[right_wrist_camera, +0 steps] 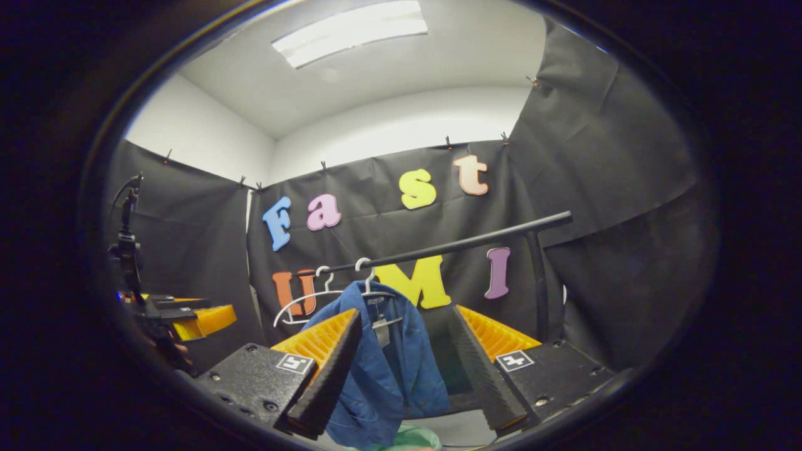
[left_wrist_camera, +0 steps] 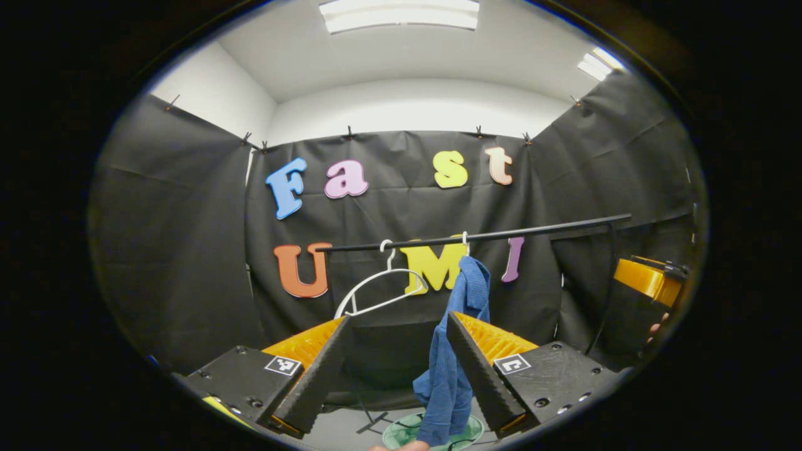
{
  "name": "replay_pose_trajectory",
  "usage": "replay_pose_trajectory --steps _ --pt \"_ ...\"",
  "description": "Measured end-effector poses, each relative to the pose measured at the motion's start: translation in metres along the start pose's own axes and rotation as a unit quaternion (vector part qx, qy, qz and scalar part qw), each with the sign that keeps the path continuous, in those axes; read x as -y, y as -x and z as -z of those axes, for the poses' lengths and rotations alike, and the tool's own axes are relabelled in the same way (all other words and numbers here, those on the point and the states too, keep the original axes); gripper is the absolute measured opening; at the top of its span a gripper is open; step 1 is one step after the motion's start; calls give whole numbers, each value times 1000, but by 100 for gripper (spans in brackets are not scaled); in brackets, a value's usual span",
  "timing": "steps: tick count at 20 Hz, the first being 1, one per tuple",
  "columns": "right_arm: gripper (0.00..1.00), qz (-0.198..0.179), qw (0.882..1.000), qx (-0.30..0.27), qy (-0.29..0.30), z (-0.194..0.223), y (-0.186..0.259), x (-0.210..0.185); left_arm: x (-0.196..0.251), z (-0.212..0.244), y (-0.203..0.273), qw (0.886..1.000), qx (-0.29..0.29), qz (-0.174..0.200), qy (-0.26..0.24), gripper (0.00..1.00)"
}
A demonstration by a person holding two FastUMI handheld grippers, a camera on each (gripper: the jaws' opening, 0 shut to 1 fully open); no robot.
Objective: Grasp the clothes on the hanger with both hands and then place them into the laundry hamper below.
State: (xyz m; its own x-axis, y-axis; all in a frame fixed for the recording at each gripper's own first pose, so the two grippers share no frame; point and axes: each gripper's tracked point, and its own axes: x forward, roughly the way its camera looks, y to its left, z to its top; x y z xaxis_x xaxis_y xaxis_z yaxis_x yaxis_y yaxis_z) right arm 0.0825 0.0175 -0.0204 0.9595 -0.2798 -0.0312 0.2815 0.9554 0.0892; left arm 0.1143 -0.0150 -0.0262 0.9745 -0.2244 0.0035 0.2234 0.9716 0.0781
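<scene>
Left gripper view is catching the blue woven cotton-like garment [left_wrist_camera: 456, 338] edge-on, as a narrow drooping strip, hanging from a white wire hanger hook [left_wrist_camera: 465, 237] on the black round metal rail [left_wrist_camera: 476, 237]. A second white plastic hanger [left_wrist_camera: 376, 288] is hanging bare to one side on the same rail. Low in this view a pale green round hamper rim [left_wrist_camera: 401, 432] is showing under the garment's hem. At the far edge, the other gripper's orange body [left_wrist_camera: 648, 279] is showing w/ fingertips of a hand beside it.

Right gripper view is facing the garment [right_wrist_camera: 382, 369] front-on: open collar, spread shoulders, small tag at the neck, fabric w/ fine rib texture, soft folds. Green hamper edge [right_wrist_camera: 407, 438] is sitting below it.

Left gripper [left_wrist_camera: 391, 369] is standing wide apart, ridged fingers w/ the garment just inside the right-hand one, not pressed. Right gripper [right_wrist_camera: 407, 369] is also spread, garment between the fingers, not clamped.
</scene>
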Motion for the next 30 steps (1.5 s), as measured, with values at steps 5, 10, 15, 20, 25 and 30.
replay_pose_trajectory --steps 5,10,15,20,25,30 --pt "89 -62 997 -36 -12 14 -20 -1 32 3 -12 1000 -2 -17 18 100" --pt "90 -76 997 -28 6 8 -33 29 88 23 -41 999 -27 -19 40 100" --pt "95 -72 997 -27 31 11 -44 66 138 47 -77 996 -62 -21 53 96" --pt "93 -73 995 -44 46 20 -56 88 155 76 -119 994 -90 -54 26 94" --pt "95 -48 997 -35 50 21 -67 94 128 108 -157 987 -112 -117 -8 96" --pt "95 -26 998 -38 53 25 -69 98 130 121 -192 986 -119 -116 -26 96"
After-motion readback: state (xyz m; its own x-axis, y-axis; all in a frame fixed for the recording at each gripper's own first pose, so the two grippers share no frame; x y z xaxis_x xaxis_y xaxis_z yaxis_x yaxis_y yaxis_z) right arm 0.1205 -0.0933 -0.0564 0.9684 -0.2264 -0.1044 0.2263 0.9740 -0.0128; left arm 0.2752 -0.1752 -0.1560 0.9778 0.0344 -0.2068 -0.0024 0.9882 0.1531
